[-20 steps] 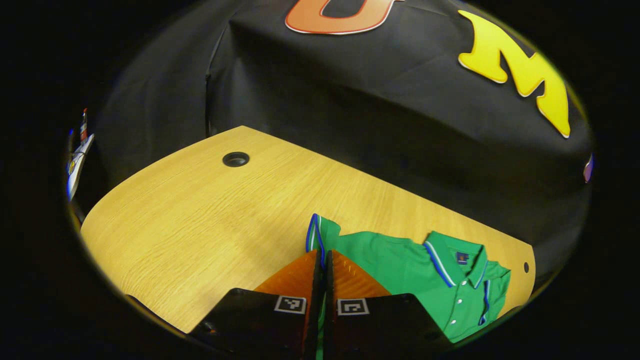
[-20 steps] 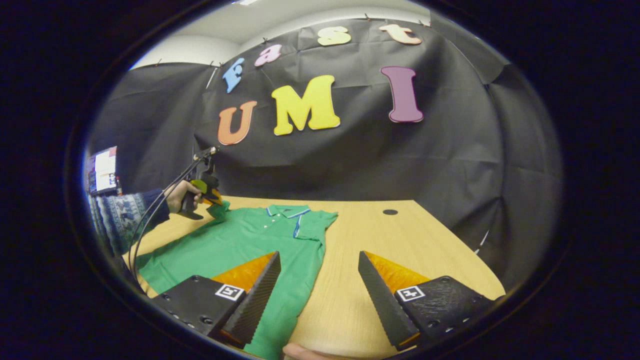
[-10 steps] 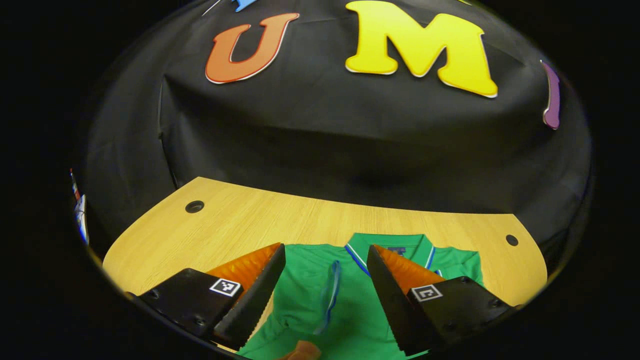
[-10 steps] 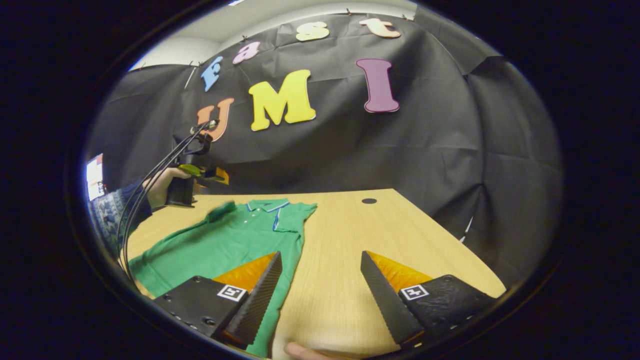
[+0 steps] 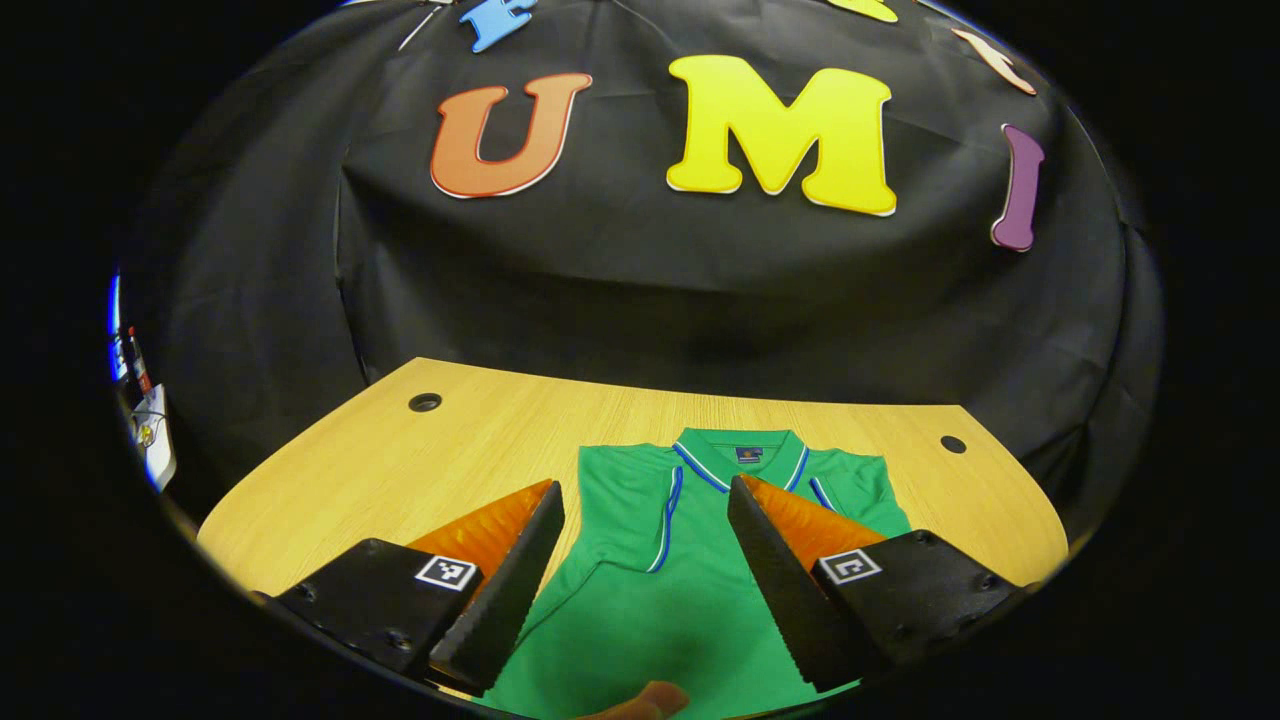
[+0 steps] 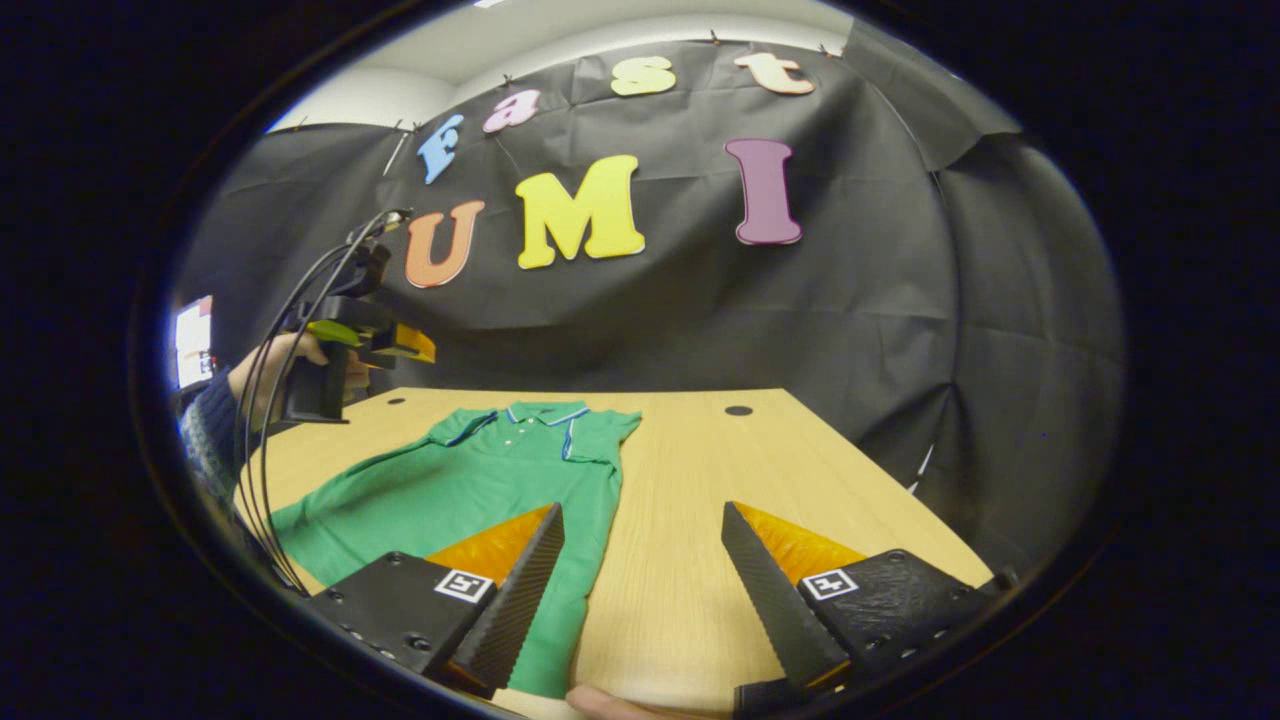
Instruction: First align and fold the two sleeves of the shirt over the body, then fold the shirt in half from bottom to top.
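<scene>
A green polo shirt (image 5: 690, 580) with blue-and-white trim lies flat on the wooden table (image 5: 400, 470), collar (image 5: 740, 455) at the far end. One short sleeve (image 5: 630, 510) is folded over the body, its blue-edged cuff towards the middle. My left gripper (image 5: 644, 488) hangs open above the shirt's chest, nothing between its fingers. In the right gripper view the shirt (image 6: 480, 480) stretches towards me at the left. My right gripper (image 6: 641, 511) stands open over the shirt's right edge and bare wood. The left gripper (image 6: 418, 350) is held in a hand (image 6: 265, 365) above the table's left side.
The table has round cable holes near its far corners (image 5: 425, 402) (image 5: 953, 444) (image 6: 738, 410). Black cloth walls close in behind the table. Cables (image 6: 270, 420) trail from the left gripper. Bare wood (image 6: 720, 470) lies right of the shirt.
My left gripper let go of the sleeve, opened, and drew back and up. The sleeve now lies folded on the shirt's body. The right gripper stayed open and hardly moved.
</scene>
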Available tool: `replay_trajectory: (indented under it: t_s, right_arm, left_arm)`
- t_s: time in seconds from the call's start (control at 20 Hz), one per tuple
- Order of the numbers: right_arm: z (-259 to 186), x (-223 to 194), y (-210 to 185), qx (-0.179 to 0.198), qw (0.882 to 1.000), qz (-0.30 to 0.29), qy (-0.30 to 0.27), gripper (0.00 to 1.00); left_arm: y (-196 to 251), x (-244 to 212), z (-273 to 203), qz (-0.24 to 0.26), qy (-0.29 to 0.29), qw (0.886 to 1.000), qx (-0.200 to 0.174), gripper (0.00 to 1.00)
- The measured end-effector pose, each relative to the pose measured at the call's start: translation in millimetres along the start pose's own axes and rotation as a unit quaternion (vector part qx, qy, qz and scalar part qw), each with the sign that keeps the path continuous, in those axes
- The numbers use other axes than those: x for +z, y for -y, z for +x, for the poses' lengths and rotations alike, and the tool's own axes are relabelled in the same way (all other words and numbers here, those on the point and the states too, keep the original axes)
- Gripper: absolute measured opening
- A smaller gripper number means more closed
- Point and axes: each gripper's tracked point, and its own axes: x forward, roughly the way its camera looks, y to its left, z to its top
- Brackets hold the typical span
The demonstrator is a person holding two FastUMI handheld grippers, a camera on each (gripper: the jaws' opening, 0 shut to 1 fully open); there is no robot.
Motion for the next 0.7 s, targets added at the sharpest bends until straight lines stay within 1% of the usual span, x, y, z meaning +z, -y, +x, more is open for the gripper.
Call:
replay_trajectory:
  t_s: [0.05, 0.1, 0.15, 0.2, 0.3, 0.35, 0.4, 0.5, 0.55, 0.65, 0.7]
  right_arm:
    - [-5.9, -1.3, -3.0, 0.000, 1.000, -0.005, 0.002, 0.92]
    - [-13.2, -1.7, -6.1, 0.001, 1.000, -0.009, 0.003, 0.96]
    - [-18.2, -1.3, -9.5, 0.003, 1.000, -0.014, 0.006, 0.96]
    - [-23.5, -1.4, -13.4, 0.005, 1.000, -0.016, 0.005, 0.96]
    - [-33.6, -6.3, -29.4, 0.022, 1.000, -0.015, -0.001, 0.96]
    - [-39.0, -7.3, -34.4, 0.027, 0.999, -0.019, -0.002, 0.92]
    - [-44.5, -7.1, -39.5, 0.029, 0.999, -0.026, 0.000, 0.96]
    - [-50.3, -10.2, -45.5, 0.028, 0.999, -0.040, 0.006, 0.96]
    - [-53.6, -15.2, -49.9, 0.028, 0.999, -0.041, 0.003, 0.94]
    - [-59.6, -25.4, -62.2, 0.039, 0.998, -0.041, -0.006, 0.97]
    - [-60.9, -27.9, -64.8, 0.039, 0.998, -0.047, -0.006, 0.97]
  left_arm:
    - [-7.5, -6.9, -18.8, -0.006, 0.006, 1.000, 0.004, 1.00]
    - [-13.3, -14.1, -36.3, -0.016, 0.009, 1.000, 0.003, 1.00]
    - [-19.1, -19.8, -55.8, -0.023, 0.012, 1.000, -0.003, 1.00]
    - [-29.0, -27.0, -72.2, -0.021, 0.024, 1.000, 0.002, 1.00]
    - [-55.6, -42.0, -102.2, -0.011, 0.047, 0.999, 0.018, 1.00]
    - [-63.1, -57.1, -115.9, -0.014, 0.048, 0.999, 0.017, 1.00]
    - [-71.4, -71.8, -128.5, -0.019, 0.043, 0.999, 0.019, 1.00]
    - [-92.2, -95.6, -149.2, -0.028, 0.044, 0.998, 0.024, 1.00]
    - [-99.8, -106.3, -158.4, -0.031, 0.043, 0.998, 0.025, 1.00]
    - [-113.9, -134.9, -169.4, -0.032, 0.020, 0.999, 0.025, 1.00]
    - [-121.5, -144.7, -174.6, -0.031, 0.014, 0.999, 0.027, 1.00]
